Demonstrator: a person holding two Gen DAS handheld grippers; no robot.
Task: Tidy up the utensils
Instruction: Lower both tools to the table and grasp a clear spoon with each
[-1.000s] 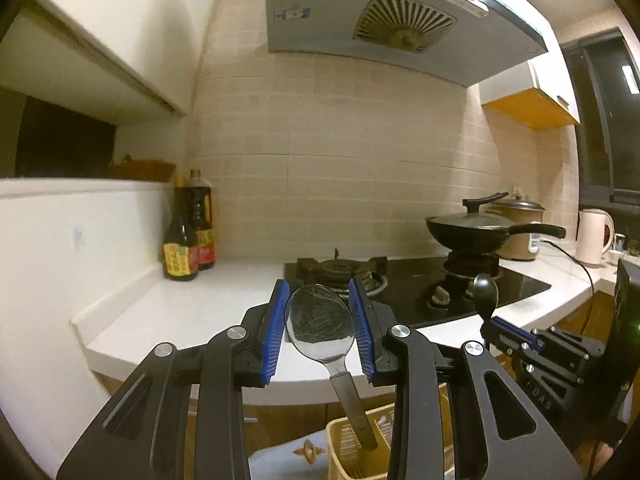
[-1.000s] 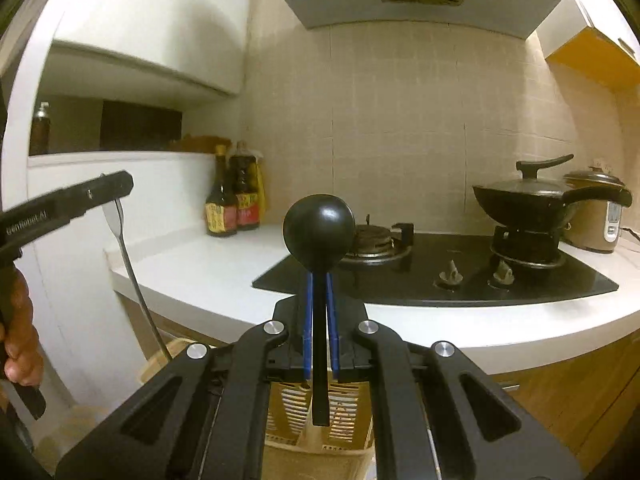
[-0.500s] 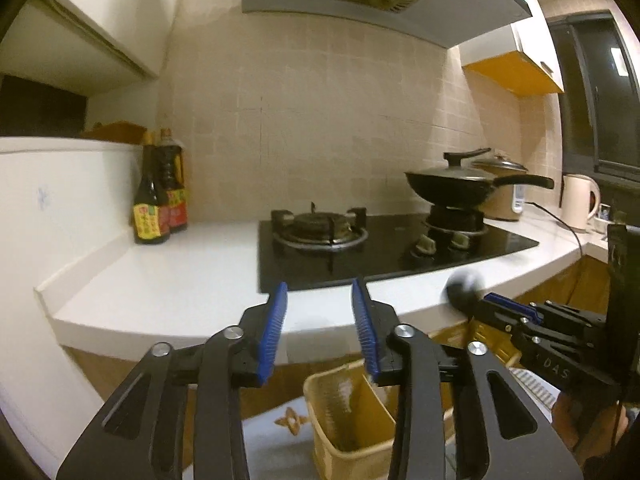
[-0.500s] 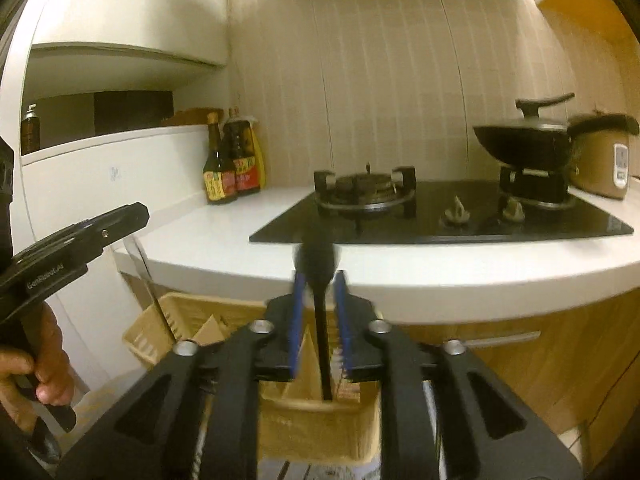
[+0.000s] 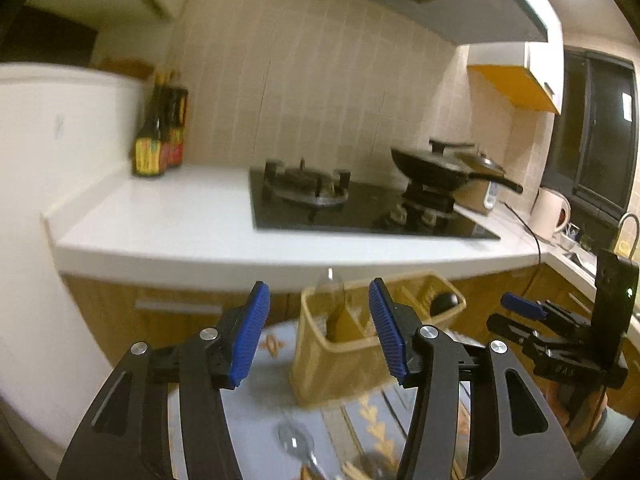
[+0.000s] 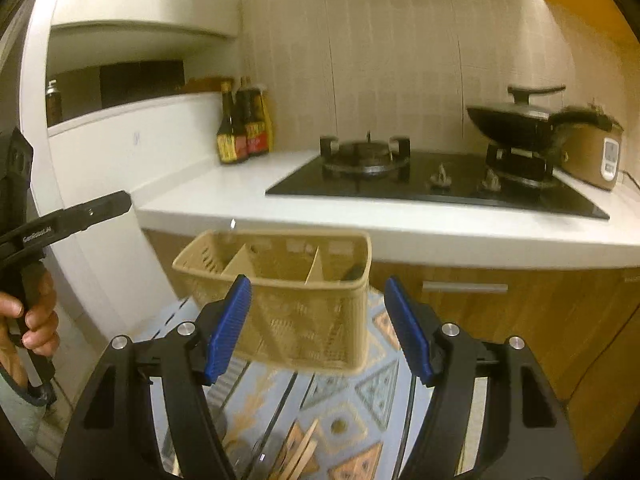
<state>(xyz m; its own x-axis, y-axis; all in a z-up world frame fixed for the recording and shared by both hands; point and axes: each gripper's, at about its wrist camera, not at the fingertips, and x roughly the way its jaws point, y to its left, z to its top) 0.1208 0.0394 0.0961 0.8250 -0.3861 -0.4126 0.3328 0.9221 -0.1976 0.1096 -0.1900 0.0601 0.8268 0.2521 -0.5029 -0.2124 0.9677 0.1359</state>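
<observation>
A tan plastic utensil basket [image 5: 340, 364] [image 6: 296, 320] with dividers stands on a patterned blue mat. A metal spoon [image 5: 330, 292] stands in its left compartment and a black ladle [image 5: 444, 302] in its right one; the ladle's head shows dark in the right wrist view [image 6: 354, 274]. My left gripper [image 5: 318, 330] is open and empty just in front of the basket. My right gripper [image 6: 318, 330] is open and empty, also in front of it. Another metal spoon [image 5: 296, 440] and wooden sticks [image 6: 298, 456] lie on the mat below.
A white countertop [image 5: 180, 224] with a black gas hob [image 5: 352, 208], a wok [image 5: 436, 166], sauce bottles [image 5: 160, 140] and a kettle [image 5: 554, 210] runs behind the basket. Wooden cabinet fronts [image 6: 520, 320] are below it. The patterned mat [image 6: 360, 408] covers the low table.
Both grippers lowered and opened: the left let go of the metal spoon and the right let go of the black ladle, both now standing in the basket. Both views tilted down.
</observation>
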